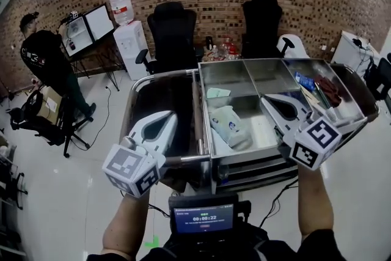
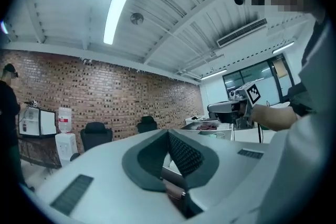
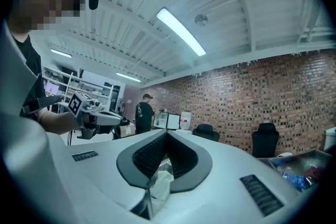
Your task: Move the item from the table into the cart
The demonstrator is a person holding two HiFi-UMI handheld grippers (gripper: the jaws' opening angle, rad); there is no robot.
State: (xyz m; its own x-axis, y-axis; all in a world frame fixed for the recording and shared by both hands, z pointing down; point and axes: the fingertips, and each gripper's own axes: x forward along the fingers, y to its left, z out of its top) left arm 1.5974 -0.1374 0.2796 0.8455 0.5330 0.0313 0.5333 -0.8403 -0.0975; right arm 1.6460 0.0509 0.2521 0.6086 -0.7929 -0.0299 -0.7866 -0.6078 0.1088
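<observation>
A steel cart (image 1: pixel 244 159) with tray compartments stands in front of me. A white pouch (image 1: pixel 231 126) and a pale green pack (image 1: pixel 218 95) lie in its near left tray. My right gripper (image 1: pixel 267 98) hovers level over the trays, shut with nothing between its pads; the right gripper view shows its jaws (image 3: pixel 167 132) meeting at the tip, with something white seen below through the gap. My left gripper (image 1: pixel 168 114) is held over the cart's dark left end, also shut and empty; its pads (image 2: pixel 168 132) touch in the left gripper view.
A dark red cloth (image 1: pixel 330 90) and a blue pack (image 1: pixel 303 81) lie in the cart's right compartment. Two black office chairs (image 1: pixel 173 33) stand behind the cart by a brick wall. A water dispenser (image 1: pixel 130 40) and a person (image 1: pixel 46 61) are at the left.
</observation>
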